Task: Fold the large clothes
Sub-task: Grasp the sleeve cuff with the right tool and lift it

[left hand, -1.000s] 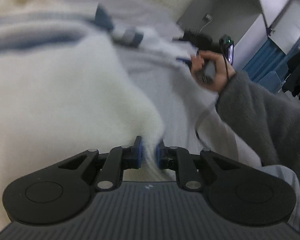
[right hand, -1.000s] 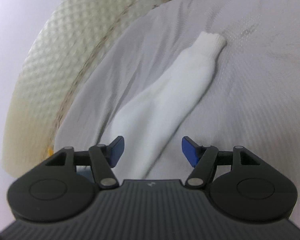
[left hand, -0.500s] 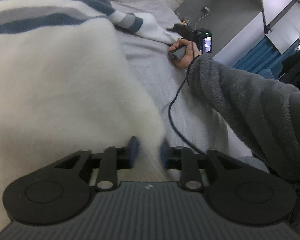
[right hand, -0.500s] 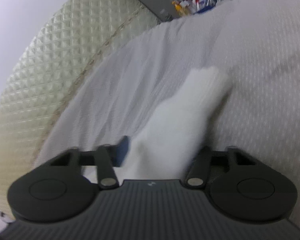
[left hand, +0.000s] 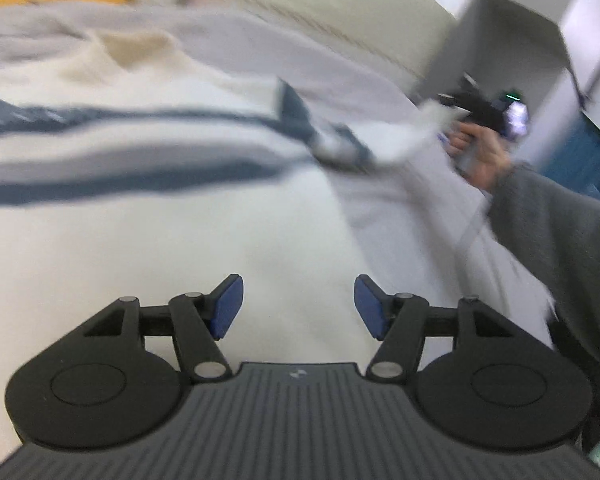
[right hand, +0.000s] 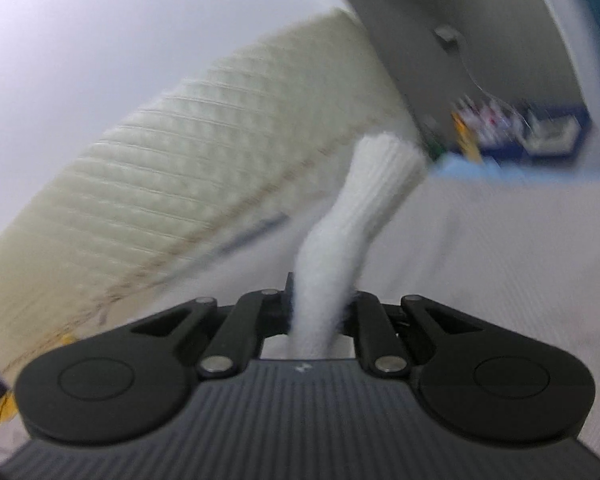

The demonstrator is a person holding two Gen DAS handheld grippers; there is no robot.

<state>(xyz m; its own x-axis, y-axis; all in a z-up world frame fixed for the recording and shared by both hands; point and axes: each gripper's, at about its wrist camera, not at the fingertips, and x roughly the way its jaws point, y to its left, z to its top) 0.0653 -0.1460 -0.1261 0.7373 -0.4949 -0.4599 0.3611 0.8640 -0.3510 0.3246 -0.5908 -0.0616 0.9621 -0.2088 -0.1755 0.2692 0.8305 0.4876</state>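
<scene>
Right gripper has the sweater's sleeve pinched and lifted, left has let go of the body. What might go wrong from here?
1. The right gripper pinches the white sleeve well short of its cuff, so the free end may flop and fold crooked.
2. The left gripper is opening with nothing between its pads, so the sweater lies unpinned and a pull on the sleeve may drag it across the bed sheet.

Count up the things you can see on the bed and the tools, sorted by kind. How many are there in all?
Sweaters: 1, the cream sweater with blue stripes, its sleeve pinched in the right tool.
Tools: 2, the right one and the left tool, whose jaws are opening with nothing pressed between them.
Bedsheets: 1, the grey bedsheet.
Total: 4
</scene>
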